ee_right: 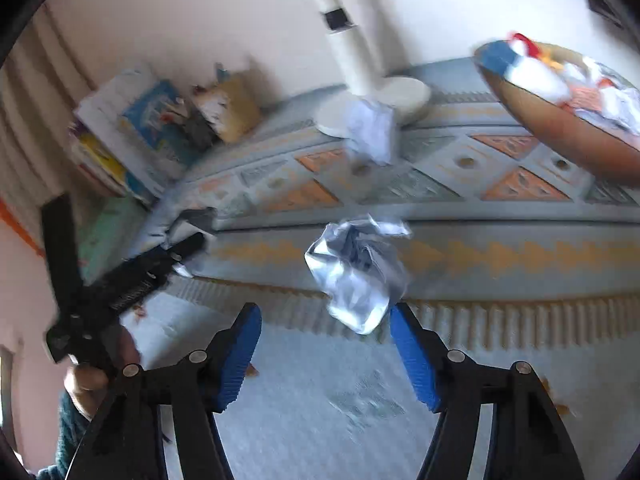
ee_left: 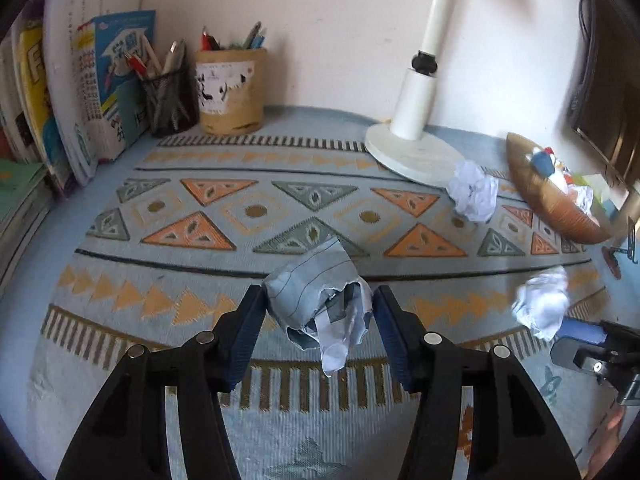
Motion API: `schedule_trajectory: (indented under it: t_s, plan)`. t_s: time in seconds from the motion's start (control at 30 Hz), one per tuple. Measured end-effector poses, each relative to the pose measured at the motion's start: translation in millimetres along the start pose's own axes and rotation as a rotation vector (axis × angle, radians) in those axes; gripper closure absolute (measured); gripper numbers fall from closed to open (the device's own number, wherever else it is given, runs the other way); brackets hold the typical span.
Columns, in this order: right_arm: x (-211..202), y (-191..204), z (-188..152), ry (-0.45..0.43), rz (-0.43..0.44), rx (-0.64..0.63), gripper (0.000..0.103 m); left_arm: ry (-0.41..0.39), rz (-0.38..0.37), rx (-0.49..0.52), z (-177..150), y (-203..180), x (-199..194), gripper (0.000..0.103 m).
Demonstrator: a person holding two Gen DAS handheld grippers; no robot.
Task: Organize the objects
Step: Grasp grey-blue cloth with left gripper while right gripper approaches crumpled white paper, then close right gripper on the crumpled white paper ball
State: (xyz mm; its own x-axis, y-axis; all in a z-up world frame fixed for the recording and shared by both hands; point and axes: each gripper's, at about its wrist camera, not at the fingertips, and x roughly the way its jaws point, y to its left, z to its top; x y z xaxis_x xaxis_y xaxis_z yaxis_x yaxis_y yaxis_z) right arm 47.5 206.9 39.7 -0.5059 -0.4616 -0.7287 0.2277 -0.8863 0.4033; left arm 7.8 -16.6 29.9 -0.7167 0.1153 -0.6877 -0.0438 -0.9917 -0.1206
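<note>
My left gripper (ee_left: 318,304) is shut on a crumpled ball of lined paper (ee_left: 320,300) and holds it between its blue pads above the patterned mat (ee_left: 256,212). My right gripper (ee_right: 325,320) is open, with a second crumpled paper ball (ee_right: 356,268) just ahead, close to its right finger (ee_right: 412,356). This ball also shows in the left wrist view (ee_left: 544,304) beside the right gripper (ee_left: 588,344). A third paper ball (ee_left: 474,190) lies by the lamp base; it shows in the right wrist view too (ee_right: 372,128). The left gripper appears at the left of the right view (ee_right: 188,236).
A brown bowl (ee_left: 548,196) with paper and scraps sits at the right, also seen in the right wrist view (ee_right: 560,120). A white lamp (ee_left: 416,104) stands at the back. Pen holders (ee_left: 230,92) and books (ee_left: 92,80) line the back left by the wall.
</note>
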Motion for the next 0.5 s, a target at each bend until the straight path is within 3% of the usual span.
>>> schedule_trajectory:
  t_s: [0.1, 0.2, 0.3, 0.5]
  plan:
    - [-6.5, -9.7, -8.4, 0.034, 0.037, 0.041, 0.036, -0.023, -0.035, -0.013, -1.1, 3.5, -4.2, 0.049]
    - [-24.4, -9.4, -19.1, 0.011, -0.107, -0.041, 0.028, -0.031, -0.039, -0.017, 0.0, 2.3, -3.4, 0.049]
    - [-28.4, -6.6, -8.7, 0.022, -0.094, -0.059, 0.028, -0.040, -0.029, -0.006, -0.3, -0.7, -4.7, 0.046]
    - [16.9, 16.1, 30.5, 0.037, -0.101, -0.065, 0.028, -0.034, -0.042, -0.031, 0.0, 4.3, -5.3, 0.046]
